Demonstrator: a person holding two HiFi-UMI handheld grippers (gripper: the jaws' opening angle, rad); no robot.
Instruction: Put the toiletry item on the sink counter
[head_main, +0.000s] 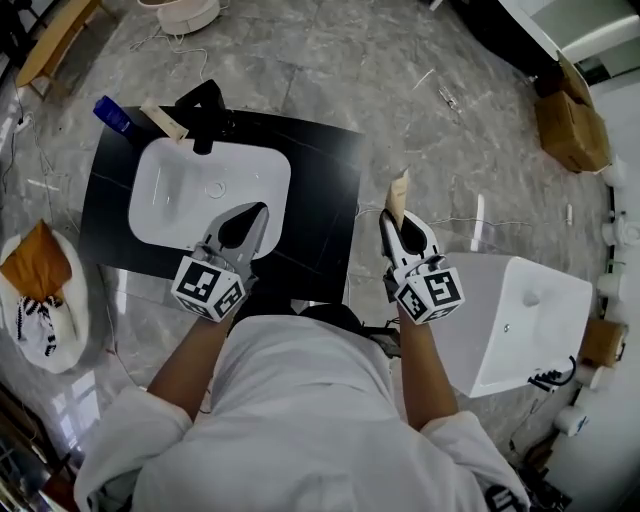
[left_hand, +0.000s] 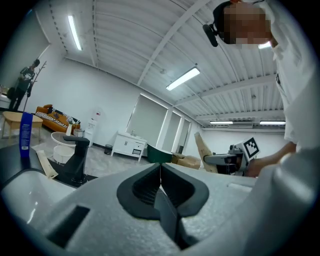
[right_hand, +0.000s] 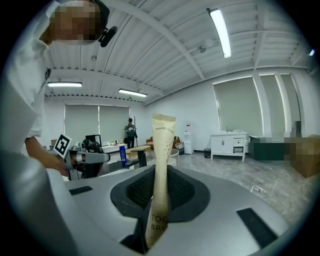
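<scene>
While left tongs (head_main: 252, 216) hover closed, right tongs (head_main: 395, 224) clamp upright tube (head_main: 399, 190).

black counter (head_main: 322, 200), white basin (head_main: 175, 195), blue bottle (head_main: 113, 113), faucet (head_main: 205, 112)

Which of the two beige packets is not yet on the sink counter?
The beige packet clamped in the right gripper; the other packet lies on the black counter beside the faucet.

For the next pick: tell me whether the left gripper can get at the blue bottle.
Probably yes. The left gripper hangs empty, jaws shut, over the basin; the blue bottle stands unblocked at the far counter corner. The jaws must open first.
</scene>
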